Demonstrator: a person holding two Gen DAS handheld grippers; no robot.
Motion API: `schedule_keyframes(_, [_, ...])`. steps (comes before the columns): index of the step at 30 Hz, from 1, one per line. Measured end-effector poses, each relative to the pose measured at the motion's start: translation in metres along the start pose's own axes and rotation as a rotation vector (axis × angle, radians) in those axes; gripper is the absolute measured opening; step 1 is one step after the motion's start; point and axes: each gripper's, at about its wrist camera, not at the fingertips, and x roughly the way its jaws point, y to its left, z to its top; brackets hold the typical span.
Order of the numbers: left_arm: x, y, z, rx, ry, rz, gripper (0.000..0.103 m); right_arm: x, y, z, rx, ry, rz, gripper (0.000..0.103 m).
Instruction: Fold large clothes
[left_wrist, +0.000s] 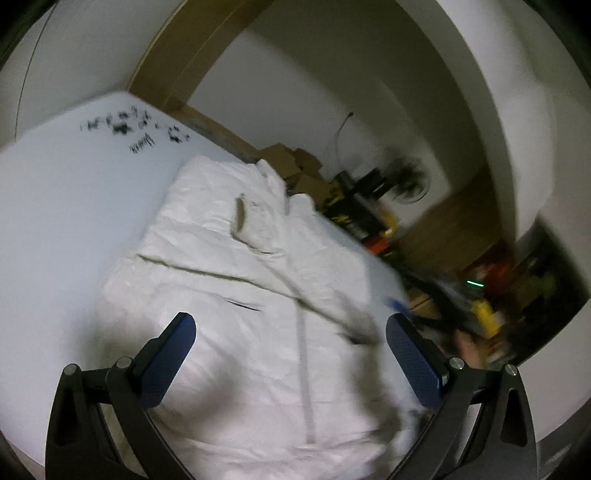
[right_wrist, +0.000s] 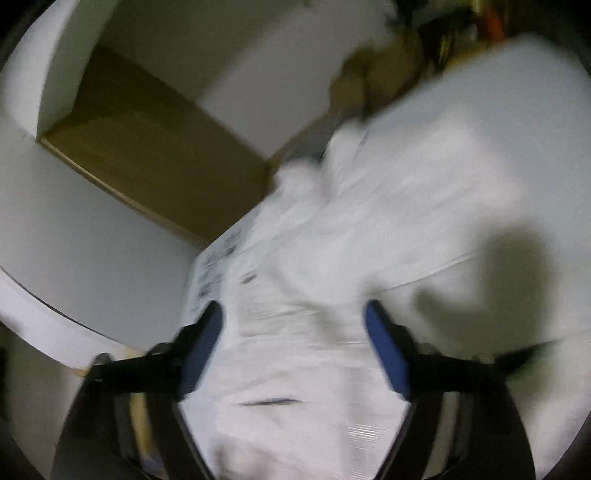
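Note:
A large white garment with a front zipper lies spread and crumpled on a white table. Its collar end is at the far side, and a sleeve lies folded across its front. My left gripper is open and empty above the garment's near part, its blue pads wide apart. In the blurred right wrist view the same garment fills the table. My right gripper is open and empty above it.
Black scribbles mark the table's far corner. Past the table's right edge are cardboard boxes, a black fan and colourful clutter on the floor. White walls and a brown wooden floor surround the table.

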Motion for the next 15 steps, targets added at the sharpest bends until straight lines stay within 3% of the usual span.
schedule_keyframes(2, [0.007, 0.014, -0.011, 0.006, 0.047, 0.034, 0.103, -0.032, -0.039, -0.012, -0.028, 0.076, -0.075, 0.085])
schedule_keyframes(5, [0.007, 0.054, -0.031, -0.078, 0.138, 0.048, 0.103, -0.07, -0.102, -0.04, 0.005, 0.176, -0.106, 0.085])
schedule_keyframes(9, [-0.017, 0.112, -0.054, -0.224, 0.143, 0.131, 0.103, -0.103, -0.171, -0.082, 0.118, 0.238, -0.113, 0.085])
schedule_keyframes(15, [-0.032, 0.153, -0.087, -0.363, 0.168, 0.121, 0.103, -0.096, -0.191, -0.105, 0.228, 0.249, -0.071, 0.085])
